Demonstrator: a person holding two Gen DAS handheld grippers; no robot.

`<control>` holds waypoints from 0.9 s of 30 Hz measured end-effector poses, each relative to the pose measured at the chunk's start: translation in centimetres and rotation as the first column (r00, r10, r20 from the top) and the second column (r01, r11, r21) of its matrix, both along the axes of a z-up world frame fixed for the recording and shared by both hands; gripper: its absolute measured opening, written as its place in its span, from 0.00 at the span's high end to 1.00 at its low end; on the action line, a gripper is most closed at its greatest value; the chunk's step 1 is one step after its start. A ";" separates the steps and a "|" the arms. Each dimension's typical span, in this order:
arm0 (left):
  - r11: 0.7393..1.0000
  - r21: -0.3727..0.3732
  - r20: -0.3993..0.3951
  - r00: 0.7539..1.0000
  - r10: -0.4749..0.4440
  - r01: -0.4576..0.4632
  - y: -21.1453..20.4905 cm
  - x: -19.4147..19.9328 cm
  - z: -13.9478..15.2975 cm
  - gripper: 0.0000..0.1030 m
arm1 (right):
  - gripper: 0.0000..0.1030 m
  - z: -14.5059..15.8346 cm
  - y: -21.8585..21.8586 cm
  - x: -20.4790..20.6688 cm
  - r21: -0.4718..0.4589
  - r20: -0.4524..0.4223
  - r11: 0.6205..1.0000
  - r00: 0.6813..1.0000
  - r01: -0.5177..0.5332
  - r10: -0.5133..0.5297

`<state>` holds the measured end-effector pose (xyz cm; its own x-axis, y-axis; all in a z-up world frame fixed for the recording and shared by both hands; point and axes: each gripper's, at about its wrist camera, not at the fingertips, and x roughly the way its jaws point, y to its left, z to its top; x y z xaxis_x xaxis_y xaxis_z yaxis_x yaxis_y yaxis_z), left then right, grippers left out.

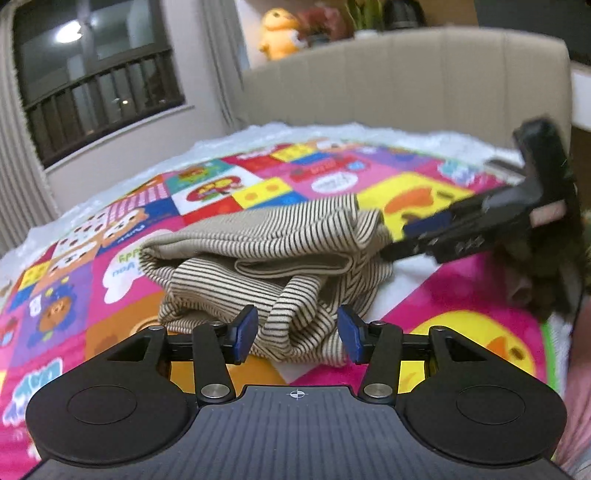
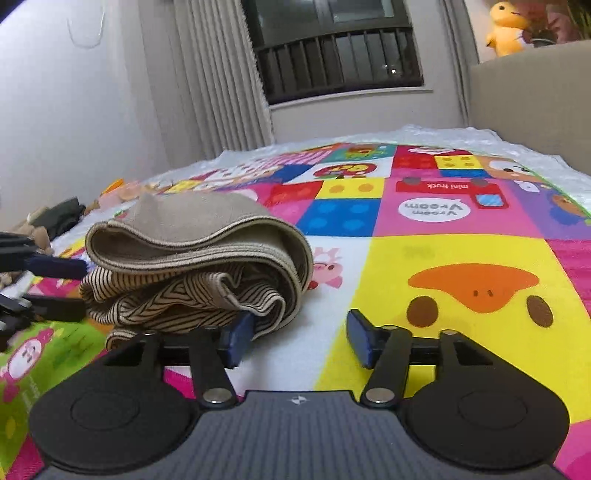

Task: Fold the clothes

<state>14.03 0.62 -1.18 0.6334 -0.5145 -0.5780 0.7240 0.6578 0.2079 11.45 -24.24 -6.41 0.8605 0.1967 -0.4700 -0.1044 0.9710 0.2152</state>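
Listing what we see:
Garment: beige, black-striped knit top [image 1: 266, 254], bundled on our bright cartoon-patchwork play mat [image 2: 461, 258].
Left gripper [image 1: 297, 334]: jaws partly open, striped fabric between them, unpinched.
Right gripper [image 2: 301, 338]: jaws open, empty, beside the bundle.

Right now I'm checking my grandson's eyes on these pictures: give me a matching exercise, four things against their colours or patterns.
Things:
1. garment
2. plush toy
3. headboard
4. pads

Looks:
A. blue
B. plain beige
C. beige with dark stripes
D. yellow

Pairs: 1-C, 2-D, 3-B, 4-A
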 end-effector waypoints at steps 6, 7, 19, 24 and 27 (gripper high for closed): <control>0.996 0.089 0.127 0.992 -0.001 -0.011 -1.9 -0.2 0.0 0.80 | 0.33 -0.3 -2.1 -0.3 0.122 0.008 0.992 0.999 0.042 -0.043; 0.992 0.124 0.189 0.982 -0.013 -0.010 -2.3 -1.1 0.0 0.81 | 0.32 -0.4 -2.2 -0.4 0.131 0.012 0.990 0.999 0.046 -0.048; 0.887 0.380 0.195 0.915 -0.353 0.261 -5.2 -10.0 -5.1 0.86 | 0.17 -0.6 -2.6 0.1 0.178 -0.019 0.983 0.999 0.047 -0.044; 0.967 0.217 0.208 0.961 -0.180 0.134 -4.0 -8.0 -2.4 0.48 | 0.01 -0.7 -2.2 0.7 0.171 -0.048 0.985 0.999 0.008 0.000; 0.988 0.155 0.217 0.976 -0.033 -0.001 -3.2 -5.4 -1.1 0.39 | 0.00 -0.7 -2.0 1.1 0.163 -0.067 0.987 0.998 -0.008 0.019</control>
